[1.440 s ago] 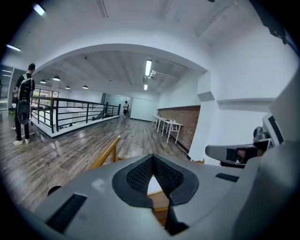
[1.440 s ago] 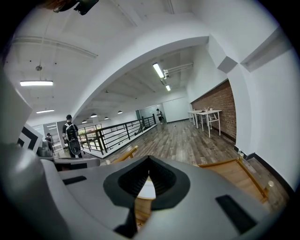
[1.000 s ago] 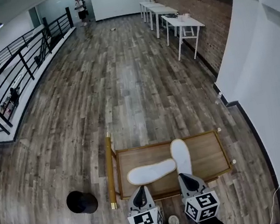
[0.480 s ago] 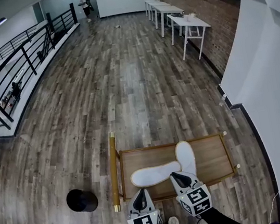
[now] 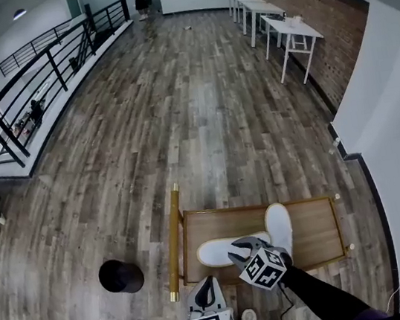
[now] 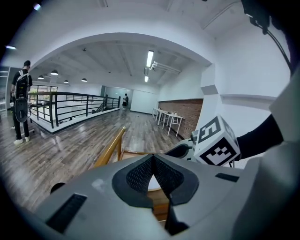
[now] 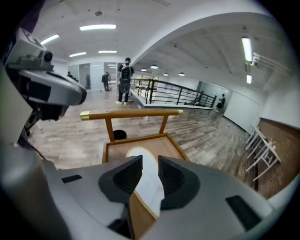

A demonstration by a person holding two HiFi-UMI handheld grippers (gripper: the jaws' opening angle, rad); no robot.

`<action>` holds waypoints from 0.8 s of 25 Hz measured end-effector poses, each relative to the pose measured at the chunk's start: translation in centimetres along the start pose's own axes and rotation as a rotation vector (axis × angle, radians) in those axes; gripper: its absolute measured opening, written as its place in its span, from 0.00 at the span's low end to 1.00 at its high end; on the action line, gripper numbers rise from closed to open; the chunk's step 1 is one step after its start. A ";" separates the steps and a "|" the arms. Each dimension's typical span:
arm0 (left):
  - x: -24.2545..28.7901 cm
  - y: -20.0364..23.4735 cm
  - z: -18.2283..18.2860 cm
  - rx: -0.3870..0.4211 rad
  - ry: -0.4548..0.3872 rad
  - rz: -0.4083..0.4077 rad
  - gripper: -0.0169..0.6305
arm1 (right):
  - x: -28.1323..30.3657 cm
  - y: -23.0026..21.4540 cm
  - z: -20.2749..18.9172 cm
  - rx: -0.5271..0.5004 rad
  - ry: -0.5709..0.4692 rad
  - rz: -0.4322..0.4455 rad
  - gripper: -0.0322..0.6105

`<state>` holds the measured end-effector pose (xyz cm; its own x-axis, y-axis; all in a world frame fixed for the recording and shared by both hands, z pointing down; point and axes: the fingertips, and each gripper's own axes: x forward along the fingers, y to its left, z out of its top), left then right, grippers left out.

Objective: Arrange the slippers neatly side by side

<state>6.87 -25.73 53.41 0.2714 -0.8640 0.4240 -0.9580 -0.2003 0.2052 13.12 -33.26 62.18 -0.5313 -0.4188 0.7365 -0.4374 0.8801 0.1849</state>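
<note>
My right jaws [image 5: 243,244] are clamped on the flat white slipper with the tan rim [image 5: 218,252], pinching its near end. It lies crosswise on the low wooden desk [image 5: 315,221], long axis left to right, its rounded far end toward the wooden rail with gold caps [image 5: 174,242] at the desk's left edge.

The second white slipper [image 5: 279,224] sits just right of my right jaws. Its long axis runs front to back and it points away from me, so the pair makes an L. My own gripper covers the corner, so I can't tell whether they touch.

From the right gripper view, the slipper [image 7: 138,153] runs straight out between my right jaws [image 7: 150,173] toward the rail [image 7: 131,113], with bare desk [image 7: 115,154] beside it. That view misses the second slipper; only the head view shows both.

My left jaws [image 5: 205,289] hang at the desk's near edge. The left gripper view shows them [image 6: 152,161] pressed together with nothing in them.
</note>
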 end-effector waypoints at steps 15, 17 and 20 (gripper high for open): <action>2.5 0.5 0.0 0.010 0.029 -0.010 0.03 | 7.1 0.2 -6.2 -0.452 0.343 0.185 0.17; 2.8 0.5 -0.1 0.013 0.028 -0.013 0.03 | 7.5 -0.1 -6.6 -0.460 0.357 0.177 0.17; 3.0 0.5 0.1 0.012 0.026 -0.012 0.03 | 7.8 -0.5 -6.9 -0.453 0.377 0.160 0.14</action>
<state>7.17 -28.47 54.72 0.2849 -0.8493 0.4445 -0.9557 -0.2161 0.1997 14.22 -35.38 72.30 -0.2351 -0.2381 0.9424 0.0227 0.9679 0.2502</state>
